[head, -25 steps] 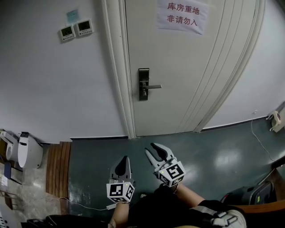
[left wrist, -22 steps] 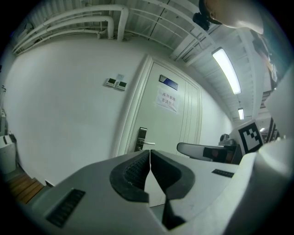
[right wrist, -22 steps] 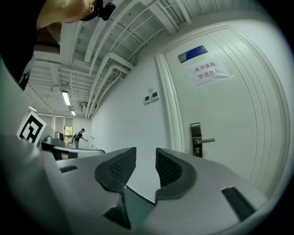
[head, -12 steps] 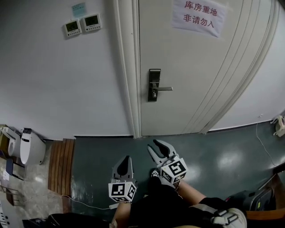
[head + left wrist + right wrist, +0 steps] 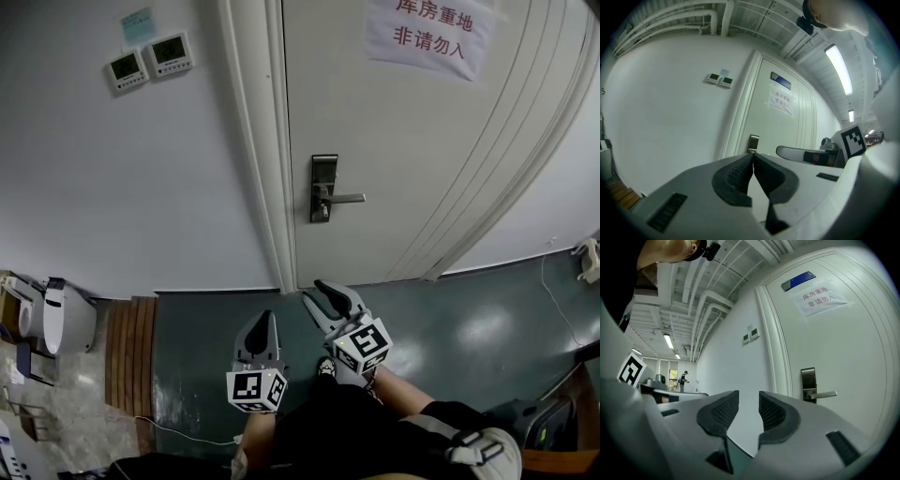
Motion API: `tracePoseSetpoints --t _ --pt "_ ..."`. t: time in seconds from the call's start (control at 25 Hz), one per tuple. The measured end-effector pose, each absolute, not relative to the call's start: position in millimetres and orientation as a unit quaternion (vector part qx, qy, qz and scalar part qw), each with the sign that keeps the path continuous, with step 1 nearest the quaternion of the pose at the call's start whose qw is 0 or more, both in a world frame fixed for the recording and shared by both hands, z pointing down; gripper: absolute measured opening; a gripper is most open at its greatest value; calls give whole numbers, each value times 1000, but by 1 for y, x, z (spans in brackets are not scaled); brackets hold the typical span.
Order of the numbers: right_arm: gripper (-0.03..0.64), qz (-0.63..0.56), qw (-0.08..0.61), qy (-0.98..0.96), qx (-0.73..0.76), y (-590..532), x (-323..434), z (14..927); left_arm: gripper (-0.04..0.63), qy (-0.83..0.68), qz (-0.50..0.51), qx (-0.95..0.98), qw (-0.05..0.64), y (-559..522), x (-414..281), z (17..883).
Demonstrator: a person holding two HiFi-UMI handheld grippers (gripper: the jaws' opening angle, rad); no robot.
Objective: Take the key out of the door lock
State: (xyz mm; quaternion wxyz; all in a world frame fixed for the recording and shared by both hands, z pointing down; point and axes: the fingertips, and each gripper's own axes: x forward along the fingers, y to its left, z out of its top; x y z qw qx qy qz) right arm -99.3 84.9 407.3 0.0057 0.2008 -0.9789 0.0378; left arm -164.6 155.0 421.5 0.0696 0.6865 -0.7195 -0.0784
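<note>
A dark lock plate (image 5: pixel 323 187) with a silver lever handle (image 5: pixel 345 198) sits on the white door (image 5: pixel 422 159), just right of the frame. The key is too small to make out on it. My left gripper (image 5: pixel 265 319) is low over the floor, well short of the door, shut with nothing between its pads. My right gripper (image 5: pixel 324 295) is beside it, a little closer to the door, its jaws open and empty. The lock plate (image 5: pixel 808 383) shows right of the open pads (image 5: pixel 771 411) in the right gripper view. The plate (image 5: pixel 753 142) stands just above the left gripper's closed tips (image 5: pixel 753 157).
A paper sign (image 5: pixel 429 34) hangs on the door. Two wall thermostats (image 5: pixel 150 58) are left of the frame. On the floor at left are a white appliance (image 5: pixel 66 321), wooden slats (image 5: pixel 126 349) and a thin cable (image 5: pixel 178 433). A distant person (image 5: pixel 683 378) stands in the room.
Both grippers have risen a little toward the door. The head view has shifted, so the lock sits slightly lower and nearer. Jaw openings look the same.
</note>
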Motion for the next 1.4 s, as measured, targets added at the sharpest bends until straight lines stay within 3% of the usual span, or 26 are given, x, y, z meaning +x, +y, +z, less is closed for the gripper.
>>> tracePoseSetpoints --t 1.4 --pt "137 106 9 -956 272 -111 -73 456 25 -675 -24 731 98 -57 -159 448"
